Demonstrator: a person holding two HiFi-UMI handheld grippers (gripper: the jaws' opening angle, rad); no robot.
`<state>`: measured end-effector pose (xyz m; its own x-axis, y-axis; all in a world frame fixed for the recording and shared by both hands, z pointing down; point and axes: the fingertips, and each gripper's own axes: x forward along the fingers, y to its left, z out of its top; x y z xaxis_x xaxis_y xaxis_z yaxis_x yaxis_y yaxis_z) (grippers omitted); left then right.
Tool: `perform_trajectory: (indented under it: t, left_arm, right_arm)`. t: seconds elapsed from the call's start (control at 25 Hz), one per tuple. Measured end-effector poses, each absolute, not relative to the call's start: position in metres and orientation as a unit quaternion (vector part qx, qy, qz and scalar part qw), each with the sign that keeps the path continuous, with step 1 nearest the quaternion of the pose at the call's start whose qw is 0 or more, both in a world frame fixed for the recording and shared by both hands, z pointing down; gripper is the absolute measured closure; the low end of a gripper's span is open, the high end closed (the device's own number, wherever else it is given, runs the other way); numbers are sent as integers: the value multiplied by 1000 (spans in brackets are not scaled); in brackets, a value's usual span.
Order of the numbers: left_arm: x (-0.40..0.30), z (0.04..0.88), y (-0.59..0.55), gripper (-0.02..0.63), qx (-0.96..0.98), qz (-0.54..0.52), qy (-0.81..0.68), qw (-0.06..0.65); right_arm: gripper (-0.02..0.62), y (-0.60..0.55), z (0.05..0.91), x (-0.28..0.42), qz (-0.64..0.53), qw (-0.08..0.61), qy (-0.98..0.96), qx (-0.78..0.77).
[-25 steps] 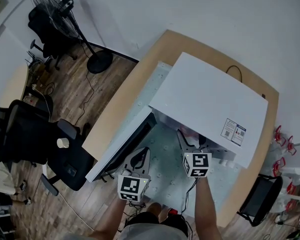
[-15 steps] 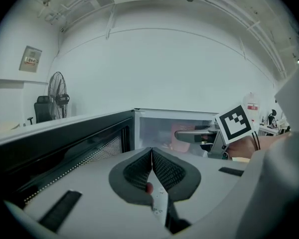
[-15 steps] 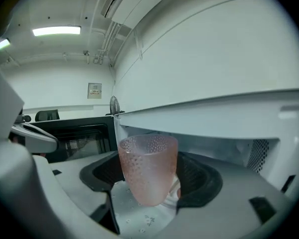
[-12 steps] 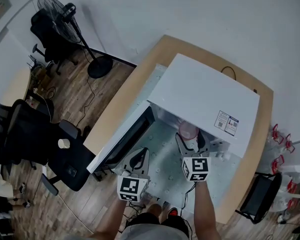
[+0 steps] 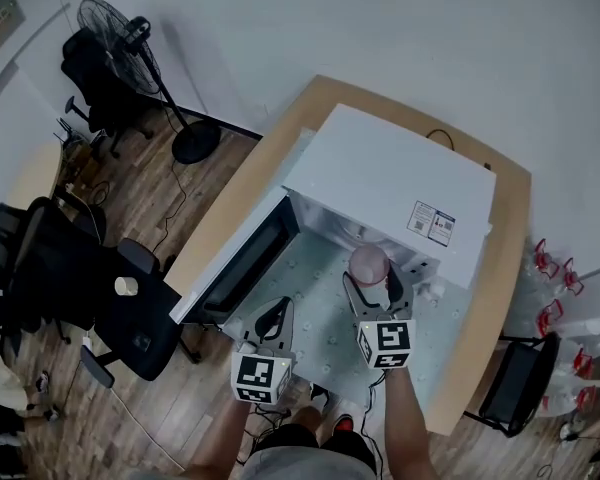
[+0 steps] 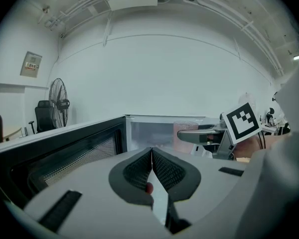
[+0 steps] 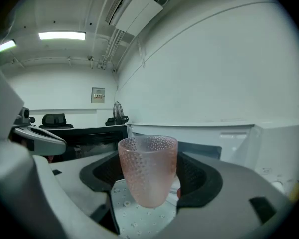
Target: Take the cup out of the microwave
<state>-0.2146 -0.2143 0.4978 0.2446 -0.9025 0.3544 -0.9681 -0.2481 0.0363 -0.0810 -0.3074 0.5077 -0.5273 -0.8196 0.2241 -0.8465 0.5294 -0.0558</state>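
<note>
Right tongs clamp pink cup before microwave; left tongs closed beside open door.

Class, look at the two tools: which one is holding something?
The right tool, whose jaws clamp a pink dimpled cup. The left tool has its jaws pressed together with nothing between them.

The right gripper reaches forward from a bare right forearm, jaws clamped on the cup. The left gripper sits nearer the body, jaws pressed together.
</note>
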Motion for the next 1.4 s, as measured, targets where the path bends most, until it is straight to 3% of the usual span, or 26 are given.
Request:
perform_trajectory:
  t: [0.72, 1.4]
  left_arm:
    - [-137, 487, -163, 581, 808, 128, -564, 111]
    - [-60, 507, -117, 581, 839, 137, -514, 114]
  right_arm:
    - [239, -215, 480, -3, 66, 62, -859, 504]
    - [238, -150, 514, 87, 82, 69, -819, 564]
